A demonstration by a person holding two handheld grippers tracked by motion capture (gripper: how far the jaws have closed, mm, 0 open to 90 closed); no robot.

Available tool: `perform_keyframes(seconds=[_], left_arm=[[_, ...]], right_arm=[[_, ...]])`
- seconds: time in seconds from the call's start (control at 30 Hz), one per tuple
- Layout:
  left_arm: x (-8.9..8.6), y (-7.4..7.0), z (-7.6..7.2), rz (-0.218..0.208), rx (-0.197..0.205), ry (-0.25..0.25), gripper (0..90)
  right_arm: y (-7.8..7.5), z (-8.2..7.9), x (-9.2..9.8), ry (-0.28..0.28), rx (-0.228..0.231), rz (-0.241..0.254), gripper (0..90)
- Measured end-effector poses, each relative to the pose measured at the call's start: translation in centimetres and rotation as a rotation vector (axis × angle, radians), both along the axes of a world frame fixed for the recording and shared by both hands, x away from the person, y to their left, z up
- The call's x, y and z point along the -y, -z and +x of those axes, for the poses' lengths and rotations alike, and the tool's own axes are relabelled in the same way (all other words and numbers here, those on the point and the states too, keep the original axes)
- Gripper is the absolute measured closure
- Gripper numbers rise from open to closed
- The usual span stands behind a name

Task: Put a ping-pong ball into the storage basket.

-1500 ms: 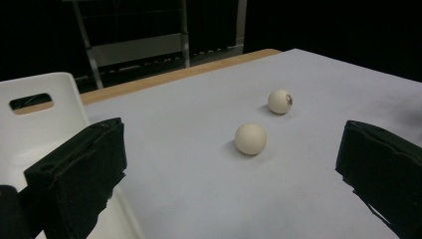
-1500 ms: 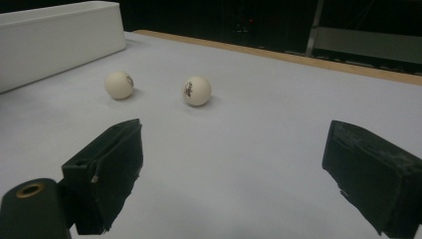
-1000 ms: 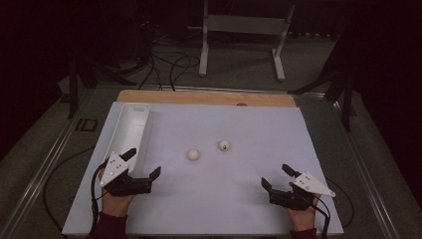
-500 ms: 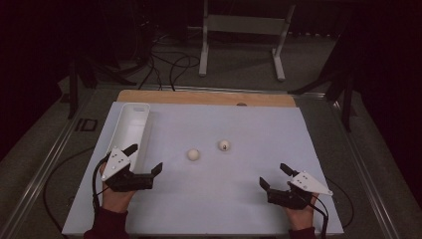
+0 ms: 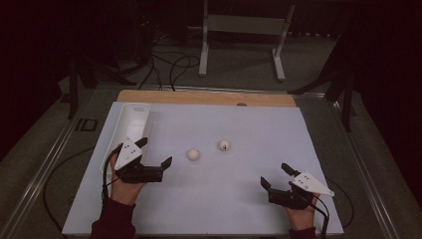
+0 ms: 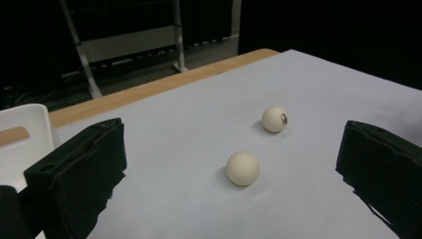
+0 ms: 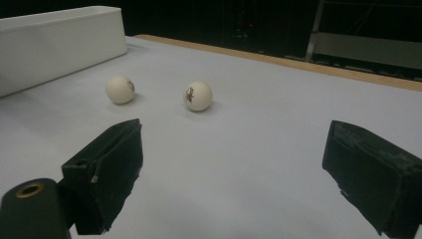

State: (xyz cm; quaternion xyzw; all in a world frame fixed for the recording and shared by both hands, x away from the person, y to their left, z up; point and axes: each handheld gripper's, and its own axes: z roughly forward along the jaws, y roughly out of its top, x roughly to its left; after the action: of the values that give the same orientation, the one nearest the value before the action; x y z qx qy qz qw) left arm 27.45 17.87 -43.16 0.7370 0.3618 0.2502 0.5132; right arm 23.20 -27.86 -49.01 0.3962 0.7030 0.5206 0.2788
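Two white balls lie mid-table on the pale sheet: a nearer ball (image 5: 193,155) and a marked ball (image 5: 224,145) just beyond it to the right. My left gripper (image 5: 157,151) is open, a short way left of the nearer ball. In the left gripper view, the nearer ball (image 6: 242,168) and the marked ball (image 6: 274,119) sit ahead of the left gripper (image 6: 231,137), which holds nothing. My right gripper (image 5: 273,173) is open at the front right, well back from both balls. The right gripper view has the right gripper (image 7: 234,144) empty, with both balls (image 7: 120,89) (image 7: 198,95) far ahead.
A long white tray (image 5: 127,129) stands along the sheet's left edge, close behind my left hand; its wall (image 7: 59,40) rises at the far left. A wooden strip (image 5: 209,97) borders the back. A metal stand (image 5: 244,30) and cables sit on the floor beyond.
My left gripper has moved forward and a little right, toward the nearer ball. The right gripper has barely shifted. The balls have not moved.
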Motion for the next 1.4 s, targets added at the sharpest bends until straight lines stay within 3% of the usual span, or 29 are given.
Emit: perform_keyframes(seconds=[0.4,0.7,1.4], left_arm=[[1.0,0.1,1.0,0.003,-0.038,0.014,0.2],[2.1,0.4,2.1,0.027,-0.059,0.041,0.2],[4.1,0.4,3.7,0.041,-0.063,0.063,0.2]], right_arm=[[-0.1,-0.1,0.1,0.005,0.011,0.004,8.8],[-0.2,-0.2,0.4,0.018,0.012,0.011,8.7],[-0.3,-0.3,0.8,0.034,0.015,0.020,8.8]])
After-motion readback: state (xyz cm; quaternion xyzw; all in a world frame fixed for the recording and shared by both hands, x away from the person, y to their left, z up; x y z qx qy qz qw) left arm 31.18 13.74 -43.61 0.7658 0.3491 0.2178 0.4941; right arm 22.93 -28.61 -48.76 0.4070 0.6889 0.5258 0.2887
